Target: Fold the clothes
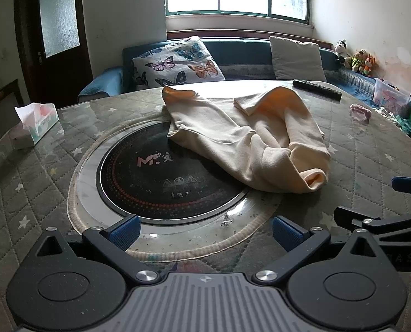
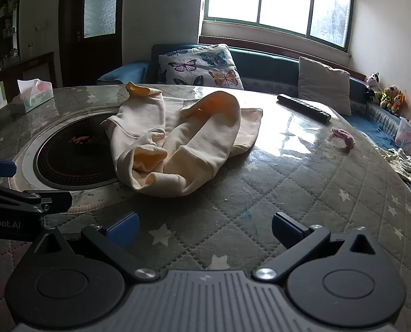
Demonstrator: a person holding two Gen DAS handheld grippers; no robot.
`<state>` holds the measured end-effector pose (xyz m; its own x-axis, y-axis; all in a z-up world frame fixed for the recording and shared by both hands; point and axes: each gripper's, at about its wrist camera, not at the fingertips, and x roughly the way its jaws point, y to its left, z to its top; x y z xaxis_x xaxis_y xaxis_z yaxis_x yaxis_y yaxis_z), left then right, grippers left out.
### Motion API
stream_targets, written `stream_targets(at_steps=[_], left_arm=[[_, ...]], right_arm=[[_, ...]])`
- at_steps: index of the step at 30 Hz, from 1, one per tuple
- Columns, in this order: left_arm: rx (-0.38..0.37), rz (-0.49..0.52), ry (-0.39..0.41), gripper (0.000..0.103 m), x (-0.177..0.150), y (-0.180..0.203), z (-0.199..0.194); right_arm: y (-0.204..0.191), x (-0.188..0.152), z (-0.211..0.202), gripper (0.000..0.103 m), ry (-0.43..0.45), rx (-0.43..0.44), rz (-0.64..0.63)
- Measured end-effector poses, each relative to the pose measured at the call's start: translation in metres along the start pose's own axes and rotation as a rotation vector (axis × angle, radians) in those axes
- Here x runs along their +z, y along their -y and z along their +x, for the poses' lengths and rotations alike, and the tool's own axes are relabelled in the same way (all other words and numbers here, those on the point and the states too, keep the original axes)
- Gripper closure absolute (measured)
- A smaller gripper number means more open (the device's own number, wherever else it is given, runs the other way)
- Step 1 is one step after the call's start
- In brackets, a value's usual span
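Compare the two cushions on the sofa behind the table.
The butterfly cushion is white, printed with colourful butterflies; the grey cushion is plain. The butterfly cushion sits toward the sofa's left end, the grey cushion further right, nearer the soft toys. In these views the butterfly cushion looks wider. Both are squarish and lean against the blue sofa back.

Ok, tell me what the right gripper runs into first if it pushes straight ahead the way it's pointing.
The right gripper, open and empty, points across bare quilted table cover. Straight ahead, the first thing it would likely meet is the near edge of the crumpled cream garment, though depth is hard to judge here.
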<state>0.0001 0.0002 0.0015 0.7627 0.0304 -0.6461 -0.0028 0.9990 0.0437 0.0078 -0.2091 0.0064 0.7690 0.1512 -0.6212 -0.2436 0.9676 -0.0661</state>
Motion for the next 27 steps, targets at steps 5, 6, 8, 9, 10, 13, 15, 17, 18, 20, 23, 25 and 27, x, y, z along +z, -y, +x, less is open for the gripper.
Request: stream_targets(at_steps=[5, 6, 8, 9, 10, 13, 15, 17, 18, 20, 23, 25, 27], left_arm=[[0.003, 0.007, 0.001, 0.0, 0.001, 0.003, -0.001], [0.002, 0.01, 0.002, 0.0, 0.001, 0.005, -0.002], [0.001, 0.015, 0.005, 0.0, 0.002, 0.007, -0.002], [-0.001, 0.016, 0.005, 0.0, 0.002, 0.007, -0.002], [-0.003, 0.017, 0.006, 0.0, 0.002, 0.007, -0.002], [-0.008, 0.019, 0.002, 0.0, 0.002, 0.009, -0.002], [-0.006, 0.027, -0.003, 0.0, 0.003, 0.011, -0.001], [-0.002, 0.037, -0.006, 0.0, 0.004, 0.011, 0.001], [-0.001, 0.041, -0.007, 0.0, 0.005, 0.011, 0.002], [0.001, 0.046, -0.006, 0.0, 0.007, 0.012, 0.003], [0.002, 0.042, -0.008, 0.0, 0.009, 0.012, 0.005], [0.006, 0.041, -0.013, 0.0, 0.01, 0.013, 0.007], [0.008, 0.041, -0.016, 0.0, 0.011, 0.013, 0.008]], right_arm=[[-0.002, 0.0, -0.002, 0.0, -0.001, -0.002, -0.005], [-0.002, 0.001, -0.003, 0.0, -0.001, -0.002, -0.004], [0.0, 0.002, -0.005, 0.0, 0.001, -0.003, -0.005], [0.0, 0.002, -0.006, 0.0, 0.003, -0.004, -0.007], [0.0, 0.002, -0.007, 0.0, 0.004, -0.004, -0.008], [0.002, 0.003, -0.008, 0.0, 0.005, -0.003, -0.01], [0.003, 0.003, -0.008, 0.0, 0.005, -0.003, -0.012], [0.004, 0.004, -0.008, 0.0, 0.005, -0.004, -0.013], [0.005, 0.004, -0.008, 0.0, 0.004, -0.002, -0.012], [0.007, 0.005, -0.008, 0.0, 0.003, 0.001, -0.01], [0.009, 0.006, -0.008, 0.0, 0.004, 0.0, -0.012], [0.011, 0.006, -0.007, 0.0, 0.004, -0.002, -0.013], [0.012, 0.006, -0.006, 0.0, 0.0, -0.002, -0.009]])
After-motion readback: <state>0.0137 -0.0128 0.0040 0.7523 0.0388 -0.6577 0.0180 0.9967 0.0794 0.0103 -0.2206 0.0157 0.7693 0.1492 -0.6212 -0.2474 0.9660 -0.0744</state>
